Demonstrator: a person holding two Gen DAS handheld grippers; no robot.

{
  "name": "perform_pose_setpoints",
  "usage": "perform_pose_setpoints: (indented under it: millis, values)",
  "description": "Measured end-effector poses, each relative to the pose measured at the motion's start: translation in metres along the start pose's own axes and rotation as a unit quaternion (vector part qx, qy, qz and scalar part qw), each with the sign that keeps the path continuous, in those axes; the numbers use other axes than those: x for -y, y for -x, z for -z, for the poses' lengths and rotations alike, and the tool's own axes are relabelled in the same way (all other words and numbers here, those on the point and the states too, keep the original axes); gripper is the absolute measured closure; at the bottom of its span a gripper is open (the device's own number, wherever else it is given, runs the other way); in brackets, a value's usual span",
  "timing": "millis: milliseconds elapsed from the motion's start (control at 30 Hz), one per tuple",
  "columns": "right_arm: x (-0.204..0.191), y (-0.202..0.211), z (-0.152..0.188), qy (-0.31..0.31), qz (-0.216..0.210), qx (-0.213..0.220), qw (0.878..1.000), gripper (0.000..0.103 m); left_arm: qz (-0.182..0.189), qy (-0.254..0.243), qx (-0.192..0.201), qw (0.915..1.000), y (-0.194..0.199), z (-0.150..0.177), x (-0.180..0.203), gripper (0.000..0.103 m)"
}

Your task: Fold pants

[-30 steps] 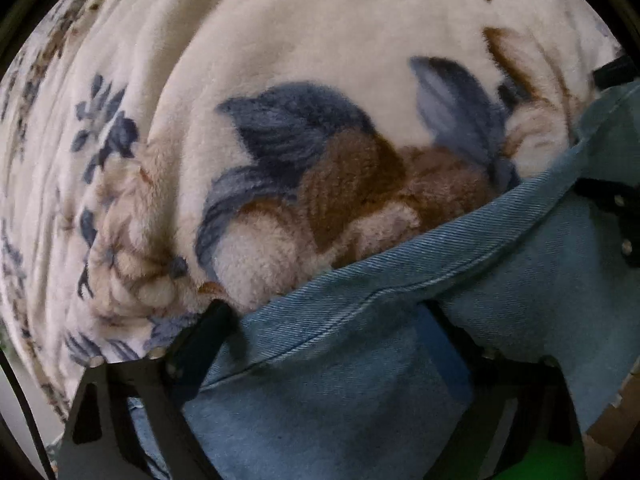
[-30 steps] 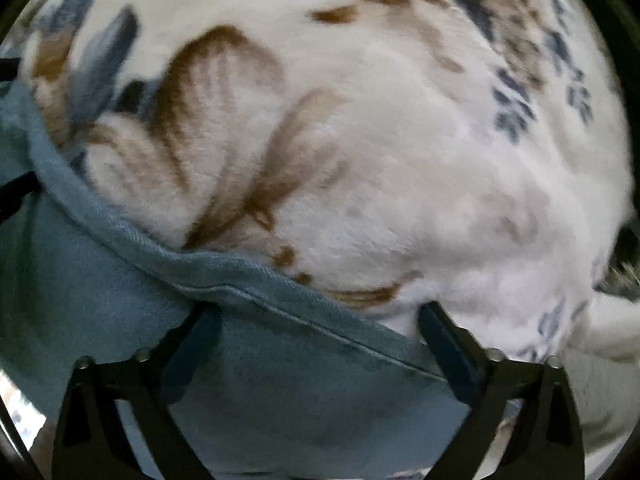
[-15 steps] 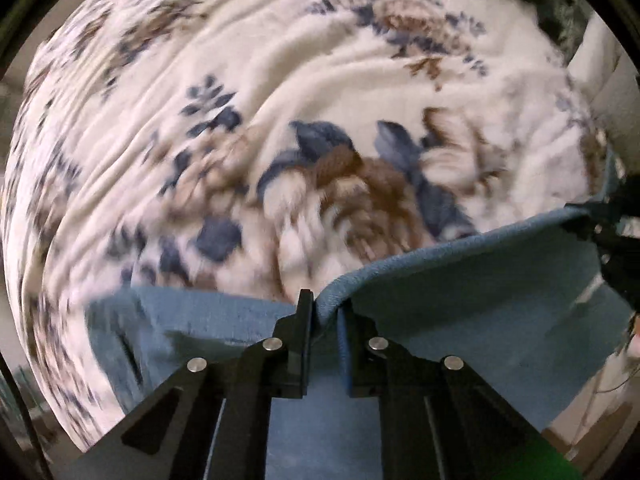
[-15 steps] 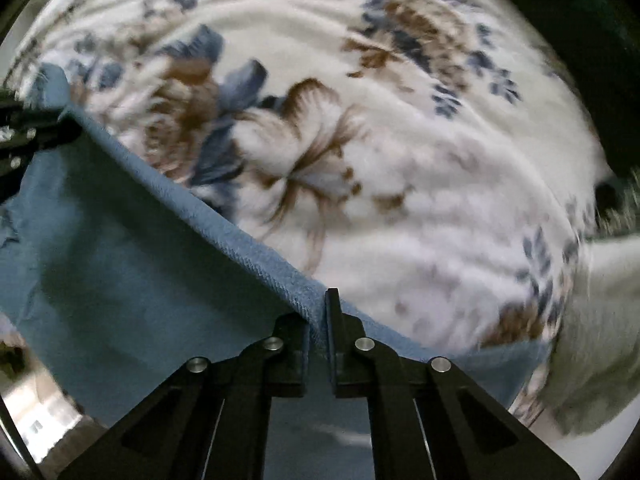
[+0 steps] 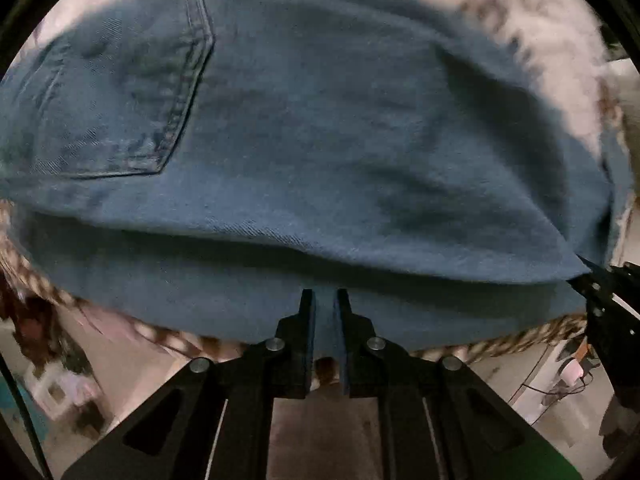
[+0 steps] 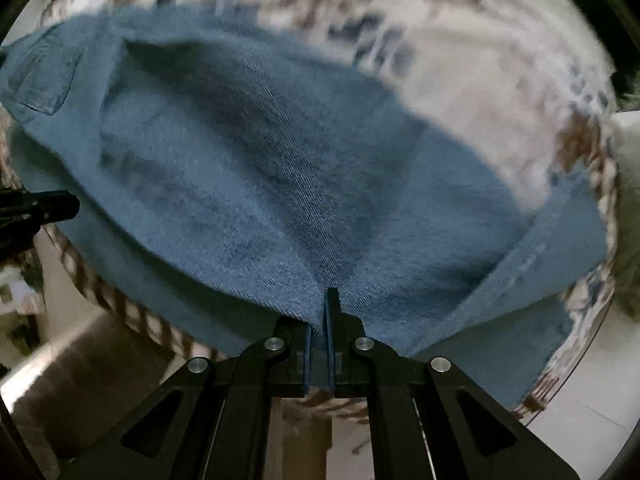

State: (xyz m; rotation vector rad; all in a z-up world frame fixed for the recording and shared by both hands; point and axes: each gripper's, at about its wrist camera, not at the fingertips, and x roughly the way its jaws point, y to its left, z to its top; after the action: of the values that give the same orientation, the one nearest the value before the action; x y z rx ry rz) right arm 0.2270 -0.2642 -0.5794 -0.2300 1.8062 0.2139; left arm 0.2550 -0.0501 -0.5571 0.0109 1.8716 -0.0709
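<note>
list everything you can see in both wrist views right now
jeans: one pair, blue denim, spread over the blanket, folded layer on top, near edge pinched by both tools
back pocket: one, blue with stitched seams, upper left of the left wrist view
blanket: one, cream fleece with blue and brown flowers, under and behind the jeans, blurred
floor: pale, below the blanket's edge; items on it too blurred to name
left tool: one, black, shut on the jeans edge
right tool: one, black, shut on the jeans edge
</note>
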Motion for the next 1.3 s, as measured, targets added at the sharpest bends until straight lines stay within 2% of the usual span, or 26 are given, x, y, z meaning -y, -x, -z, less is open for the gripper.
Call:
perform_pose_setpoints:
  millis: [100, 167, 200, 233, 267, 300, 367, 400, 433, 533, 667, 733, 833, 867, 900, 933, 967, 1000, 1067, 1100, 1133, 1167, 1200, 1233, 1267, 1300]
  values:
    - [-0.003, -0.028, 0.008, 0.0, -0.001, -0.028, 1.0, 0.096, -0.012, 0.005, 0.005, 0.9999, -0.016, 0.009, -0.003, 0.095]
    - [0.0, -0.034, 0.011, -0.018, -0.012, -0.041, 0.999, 0.081, -0.037, 0.003, 0.026, 0.999, -0.008, 0.013, 0.0, 0.094]
    - [0.006, -0.032, 0.013, -0.039, -0.027, -0.043, 0.998, 0.061, -0.056, 0.001, 0.038, 0.9977, -0.002, 0.015, 0.003, 0.093]
    - [0.013, -0.027, 0.014, -0.06, -0.04, -0.038, 0.997, 0.03, -0.067, 0.001, 0.049, 0.9965, 0.006, 0.017, 0.005, 0.084]
    - [0.018, -0.021, 0.016, -0.078, -0.048, -0.031, 0.995, 0.018, -0.071, 0.002, 0.063, 0.9955, 0.016, 0.019, 0.007, 0.078]
    - [0.025, -0.013, 0.02, -0.097, -0.056, -0.021, 0.993, 0.011, -0.074, 0.002, 0.077, 0.9943, 0.025, 0.021, 0.011, 0.068]
    - [0.039, 0.007, 0.027, -0.136, -0.059, 0.003, 0.989, 0.011, -0.088, -0.007, 0.11, 0.9901, 0.043, 0.022, 0.02, 0.049]
    - [0.049, 0.018, 0.032, -0.157, -0.059, 0.017, 0.986, 0.011, -0.095, -0.013, 0.129, 0.987, 0.052, 0.022, 0.027, 0.026]
    - [0.055, 0.026, 0.034, -0.172, -0.057, 0.026, 0.983, 0.011, -0.106, -0.019, 0.151, 0.9827, 0.061, 0.02, 0.035, 0.011]
    - [0.091, 0.05, 0.045, -0.239, -0.04, 0.062, 0.968, 0.011, -0.115, -0.042, 0.187, 0.9747, 0.073, 0.008, 0.064, 0.009]
    - [0.153, 0.057, 0.042, -0.321, -0.001, 0.081, 0.944, 0.011, -0.118, -0.062, 0.197, 0.9713, 0.069, -0.019, 0.102, 0.009]
    - [0.191, 0.046, 0.033, -0.369, 0.019, 0.079, 0.926, 0.011, -0.121, -0.076, 0.196, 0.9701, 0.064, -0.028, 0.117, 0.009]
    - [0.229, 0.01, 0.023, -0.412, 0.021, 0.042, 0.91, 0.012, -0.126, -0.092, 0.188, 0.9698, 0.057, -0.047, 0.14, 0.009]
    - [0.241, -0.007, 0.019, -0.424, 0.008, 0.028, 0.905, 0.019, -0.125, -0.096, 0.182, 0.9705, 0.054, -0.049, 0.145, 0.009]
    - [0.249, -0.016, 0.025, -0.435, -0.003, 0.023, 0.9, 0.053, -0.127, -0.1, 0.179, 0.9705, 0.054, -0.047, 0.148, 0.009]
    - [0.254, -0.017, 0.031, -0.444, -0.012, 0.029, 0.895, 0.074, -0.126, -0.104, 0.175, 0.9709, 0.05, -0.046, 0.152, 0.009]
    - [0.259, -0.014, 0.045, -0.468, -0.025, 0.039, 0.883, 0.075, -0.122, -0.108, 0.171, 0.9717, 0.048, -0.044, 0.155, 0.009]
    - [0.264, -0.01, 0.062, -0.491, -0.038, 0.052, 0.869, 0.081, -0.121, -0.11, 0.169, 0.9719, 0.048, -0.043, 0.158, 0.009]
    - [0.268, -0.003, 0.103, -0.538, -0.04, 0.059, 0.84, 0.084, -0.12, -0.116, 0.17, 0.9713, 0.045, -0.038, 0.163, 0.009]
    - [0.269, -0.004, 0.128, -0.568, -0.047, 0.058, 0.82, 0.084, -0.12, -0.118, 0.166, 0.9716, 0.043, -0.035, 0.165, 0.009]
    - [0.269, -0.008, 0.147, -0.589, -0.05, 0.049, 0.805, 0.084, -0.119, -0.12, 0.162, 0.9723, 0.04, -0.032, 0.167, 0.009]
    - [0.268, -0.019, 0.172, -0.616, -0.059, 0.029, 0.785, 0.084, -0.119, -0.124, 0.156, 0.9727, 0.035, -0.029, 0.17, 0.009]
    - [0.268, -0.029, 0.187, -0.63, -0.079, 0.019, 0.772, 0.082, -0.12, -0.127, 0.152, 0.9729, 0.033, -0.028, 0.174, 0.009]
    - [0.268, -0.042, 0.202, -0.647, -0.119, 0.018, 0.753, 0.082, -0.121, -0.131, 0.147, 0.9729, 0.029, -0.024, 0.176, 0.009]
    - [0.267, -0.053, 0.218, -0.669, -0.162, 0.025, 0.725, 0.08, -0.123, -0.134, 0.145, 0.9726, 0.027, -0.021, 0.178, 0.009]
    - [0.266, -0.057, 0.226, -0.68, -0.182, 0.034, 0.709, 0.076, -0.124, -0.138, 0.143, 0.9721, 0.026, -0.018, 0.181, 0.009]
